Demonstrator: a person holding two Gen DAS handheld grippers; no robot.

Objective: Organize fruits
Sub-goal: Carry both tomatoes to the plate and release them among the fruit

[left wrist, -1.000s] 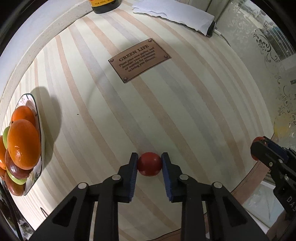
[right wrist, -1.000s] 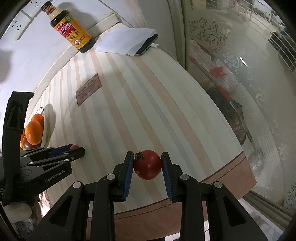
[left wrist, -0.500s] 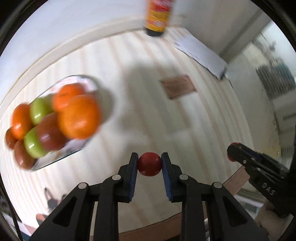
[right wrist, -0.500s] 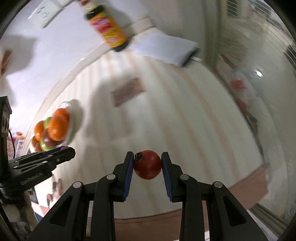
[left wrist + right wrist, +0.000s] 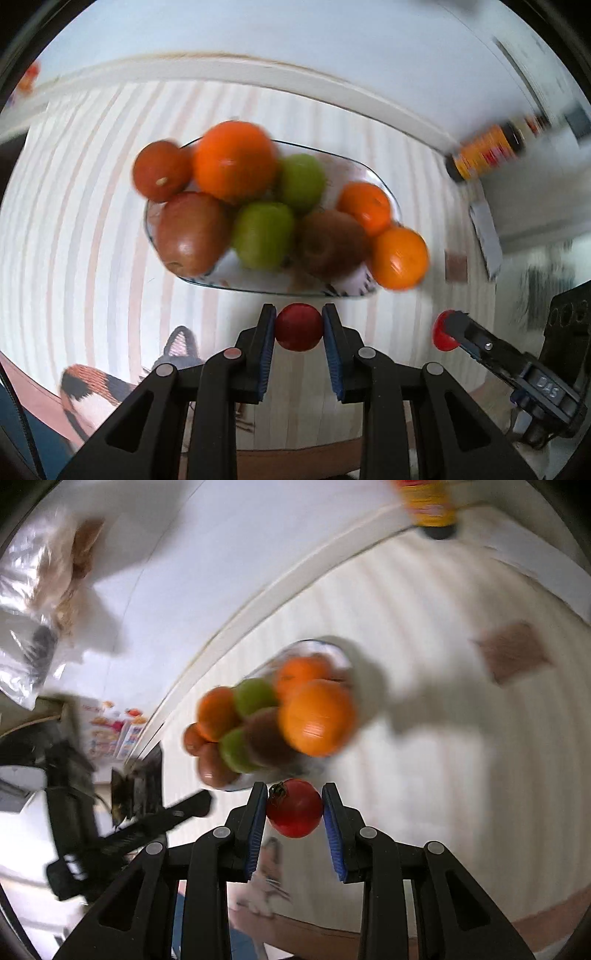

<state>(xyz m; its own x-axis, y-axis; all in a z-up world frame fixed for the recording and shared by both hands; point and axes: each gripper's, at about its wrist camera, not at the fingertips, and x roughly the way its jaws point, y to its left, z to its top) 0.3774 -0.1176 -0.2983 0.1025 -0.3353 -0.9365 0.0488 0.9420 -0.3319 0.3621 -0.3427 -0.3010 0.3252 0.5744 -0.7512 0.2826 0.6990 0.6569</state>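
My left gripper [image 5: 298,328] is shut on a small red tomato [image 5: 298,327], held above the striped table just in front of the fruit plate [image 5: 258,286]. The plate is piled with oranges [image 5: 234,160], green apples [image 5: 263,235] and brownish-red fruit [image 5: 190,230]. My right gripper [image 5: 294,806] is shut on a larger red tomato [image 5: 295,808] with a dark stem, in front of the same plate [image 5: 332,651]. In the left wrist view the right gripper [image 5: 448,330] shows at lower right with its tomato. The left gripper's fingers [image 5: 192,805] show at lower left in the right wrist view.
A sauce bottle [image 5: 484,151] stands by the white wall at the back right, also seen in the right wrist view as a bottle [image 5: 432,509]. A brown plaque [image 5: 511,651] lies on the table right of the plate. A cat [image 5: 96,384] sits below the table's front edge.
Both grippers swung left across the table with their tomatoes. The fruit plate went from the far left edge to the middle, just ahead of both; the plaque and bottle slid right.
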